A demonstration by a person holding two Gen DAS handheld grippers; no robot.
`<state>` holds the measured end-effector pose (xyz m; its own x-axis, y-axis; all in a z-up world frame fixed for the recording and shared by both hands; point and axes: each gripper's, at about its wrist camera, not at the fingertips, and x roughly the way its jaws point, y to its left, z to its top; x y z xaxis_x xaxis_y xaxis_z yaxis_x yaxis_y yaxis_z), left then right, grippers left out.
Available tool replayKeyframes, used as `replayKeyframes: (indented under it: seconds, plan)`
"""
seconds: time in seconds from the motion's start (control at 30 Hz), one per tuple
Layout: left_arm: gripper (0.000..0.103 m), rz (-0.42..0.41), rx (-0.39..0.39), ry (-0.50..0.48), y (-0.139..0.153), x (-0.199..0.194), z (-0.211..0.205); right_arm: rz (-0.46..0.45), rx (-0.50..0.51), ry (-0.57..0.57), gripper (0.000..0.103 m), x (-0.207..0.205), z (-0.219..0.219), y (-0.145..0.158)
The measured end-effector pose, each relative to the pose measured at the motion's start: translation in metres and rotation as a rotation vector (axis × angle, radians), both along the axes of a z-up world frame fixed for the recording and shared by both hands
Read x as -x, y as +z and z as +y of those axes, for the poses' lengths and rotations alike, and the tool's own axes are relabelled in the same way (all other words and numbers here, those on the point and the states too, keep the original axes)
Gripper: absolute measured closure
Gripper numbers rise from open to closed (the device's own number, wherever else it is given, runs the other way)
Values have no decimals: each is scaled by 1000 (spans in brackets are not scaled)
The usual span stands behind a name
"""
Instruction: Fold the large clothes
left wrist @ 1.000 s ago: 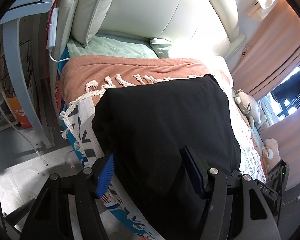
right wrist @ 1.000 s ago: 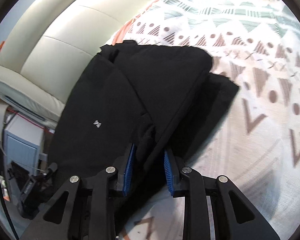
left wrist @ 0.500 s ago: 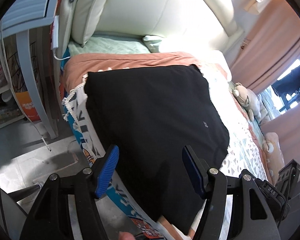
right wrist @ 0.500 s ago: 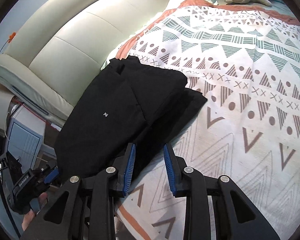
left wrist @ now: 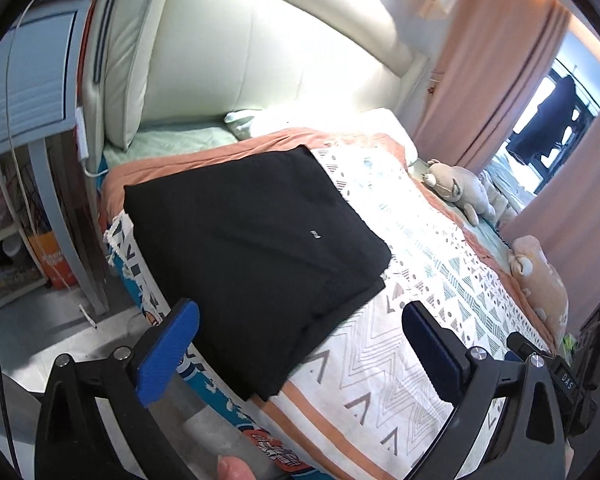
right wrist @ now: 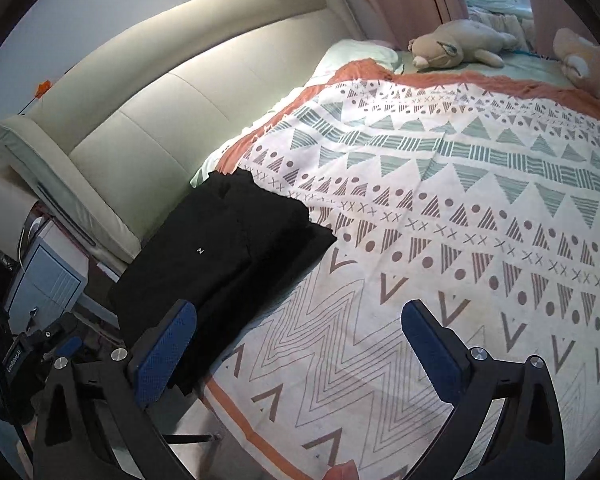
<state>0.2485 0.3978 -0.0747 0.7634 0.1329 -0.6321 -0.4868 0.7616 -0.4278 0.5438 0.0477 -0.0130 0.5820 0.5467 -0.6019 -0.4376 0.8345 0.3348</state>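
Both tools (left wrist: 300, 344) (right wrist: 300, 344) gape clear of the folded black garment (left wrist: 252, 248) (right wrist: 228, 256).

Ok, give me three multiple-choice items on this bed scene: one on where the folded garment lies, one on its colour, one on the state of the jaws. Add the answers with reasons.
1. Where does the folded garment lie?
A. on the floor
B. on the patterned blanket, near the bed's corner by the headboard
C. on top of the plush toy

2. What colour is the garment?
A. black
B. orange
C. white

3. How do the jaws of the left gripper and right gripper stand?
A. both shut on cloth
B. one open, one shut
C. both open, holding nothing

Answers:
1 B: it rests flat on the blanket beside the headboard.
2 A: it is plain black with a tiny white mark.
3 C: each wrist view shows blue pads wide apart, off the cloth.
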Motion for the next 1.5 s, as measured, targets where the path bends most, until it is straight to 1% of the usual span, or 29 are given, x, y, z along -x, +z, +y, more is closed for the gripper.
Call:
replayKeyframes:
  seconds: [0.07,0.13,0.2,0.3,0.4,0.43,0.57,0.7,0.8,0.97,1.2,1.3,1.5]
  plan:
    - [0,-8,-8,-19,7,2,-11,-52,13,8,0,18,-10,9]
    - [0,-11,-7,-37,13,4,-22,-76,17,15,0,33,-21,15]
    - [0,-18,-10,-62,18,7,-33,-84,24,16,0,49,-32,19]
    - [0,-32,-38,-89,26,14,-53,-100,38,14,0,70,-49,27]
    - [0,-38,-53,-124,33,21,-72,-76,69,9,0,87,-69,32]
    - [0,-35,-58,-138,35,23,-78,-85,78,4,0,90,-72,35]
    - [0,-9,-128,-166,48,35,-102,-105,116,-16,0,113,-93,54]
    - [0,-16,-156,-220,62,52,-126,-130,131,-48,0,143,-112,69]
    - [0,-17,-193,-254,70,67,-144,-153,123,-63,0,171,-126,76]
    - [0,-36,-231,-303,82,95,-170,-202,117,-88,0,222,-154,87]
    - [0,-69,-264,-357,95,138,-205,-239,92,-119,0,281,-188,81]
    - [0,-98,-282,-381,99,157,-218,-244,67,-132,0,304,-206,75]
    - [0,-134,-319,-386,98,187,-236,-261,45,-183,0,332,-240,60]
